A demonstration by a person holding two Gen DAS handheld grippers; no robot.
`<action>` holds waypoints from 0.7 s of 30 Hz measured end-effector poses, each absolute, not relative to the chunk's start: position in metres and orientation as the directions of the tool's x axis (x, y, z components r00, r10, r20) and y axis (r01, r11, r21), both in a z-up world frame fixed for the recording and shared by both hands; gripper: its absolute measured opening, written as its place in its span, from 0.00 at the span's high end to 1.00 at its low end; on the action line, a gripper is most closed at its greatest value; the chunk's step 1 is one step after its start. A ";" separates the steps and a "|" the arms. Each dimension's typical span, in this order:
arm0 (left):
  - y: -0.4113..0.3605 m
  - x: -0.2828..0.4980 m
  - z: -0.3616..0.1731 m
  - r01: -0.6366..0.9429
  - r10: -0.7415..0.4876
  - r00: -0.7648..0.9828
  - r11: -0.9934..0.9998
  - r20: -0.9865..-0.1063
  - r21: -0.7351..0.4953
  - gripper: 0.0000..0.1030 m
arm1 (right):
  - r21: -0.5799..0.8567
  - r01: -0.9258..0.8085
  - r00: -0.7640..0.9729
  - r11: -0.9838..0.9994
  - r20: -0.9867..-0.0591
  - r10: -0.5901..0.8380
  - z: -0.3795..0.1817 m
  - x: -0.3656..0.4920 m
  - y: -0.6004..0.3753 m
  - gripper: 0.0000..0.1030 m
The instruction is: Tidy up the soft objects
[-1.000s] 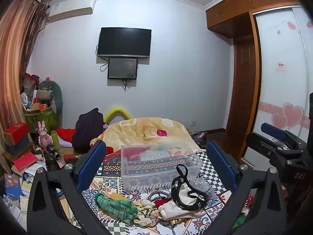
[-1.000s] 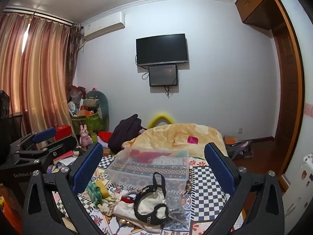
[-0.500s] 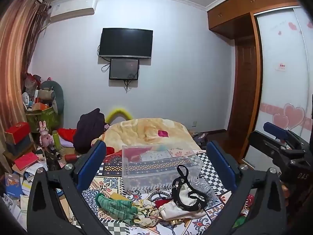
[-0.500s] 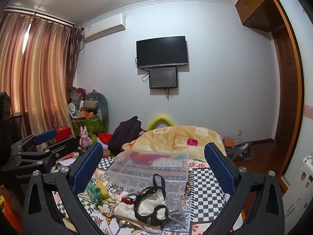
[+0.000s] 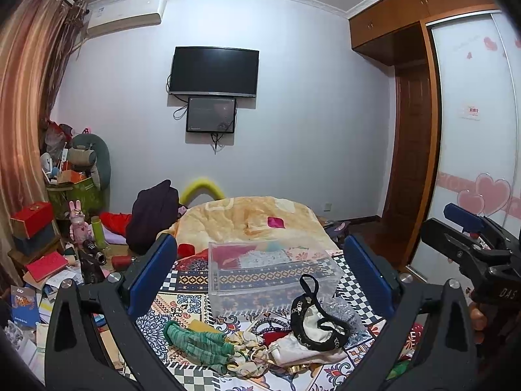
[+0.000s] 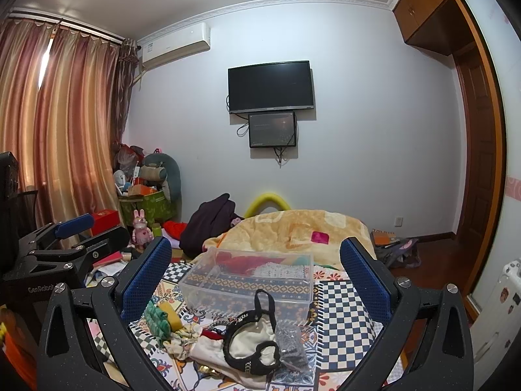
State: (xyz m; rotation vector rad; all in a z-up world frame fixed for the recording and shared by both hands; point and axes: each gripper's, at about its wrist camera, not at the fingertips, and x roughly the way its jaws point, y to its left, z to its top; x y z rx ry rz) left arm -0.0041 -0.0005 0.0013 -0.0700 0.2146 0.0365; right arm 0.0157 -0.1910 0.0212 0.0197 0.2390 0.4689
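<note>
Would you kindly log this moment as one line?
left gripper: open, empty | right gripper: open, empty | clear plastic box: on bed | green knitted cloth: untouched

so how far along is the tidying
Barely begun. Done: nothing visible; the clear bin looks empty. In hand: nothing; left gripper and right gripper are both open above the bed. Left: the whole pile in front of the bin, including the green cloth, black-trimmed piece and grey mesh.
</note>
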 end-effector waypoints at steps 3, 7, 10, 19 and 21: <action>-0.004 -0.003 0.000 -0.042 0.028 0.976 0.997 -0.214 -0.060 0.00 | 0.071 -0.445 0.865 0.893 -0.224 0.449 0.022 0.015 -0.191 0.00; -0.004 -0.004 0.000 -0.042 0.029 0.977 0.998 -0.213 -0.056 0.00 | 0.070 -0.446 0.865 0.892 -0.224 0.449 0.021 0.015 -0.192 0.00; -0.005 -0.004 0.000 -0.036 0.023 0.976 0.998 -0.215 -0.058 0.00 | 0.070 -0.446 0.864 0.892 -0.224 0.450 0.021 0.015 -0.192 0.00; -0.007 -0.006 0.002 -0.041 0.029 0.977 0.998 -0.213 -0.053 0.00 | 0.068 -0.446 0.865 0.892 -0.224 0.450 0.022 0.015 -0.192 0.00; -0.007 -0.006 0.003 -0.040 0.028 0.977 0.998 -0.211 -0.053 0.00 | 0.069 -0.447 0.865 0.892 -0.224 0.450 0.022 0.015 -0.192 0.00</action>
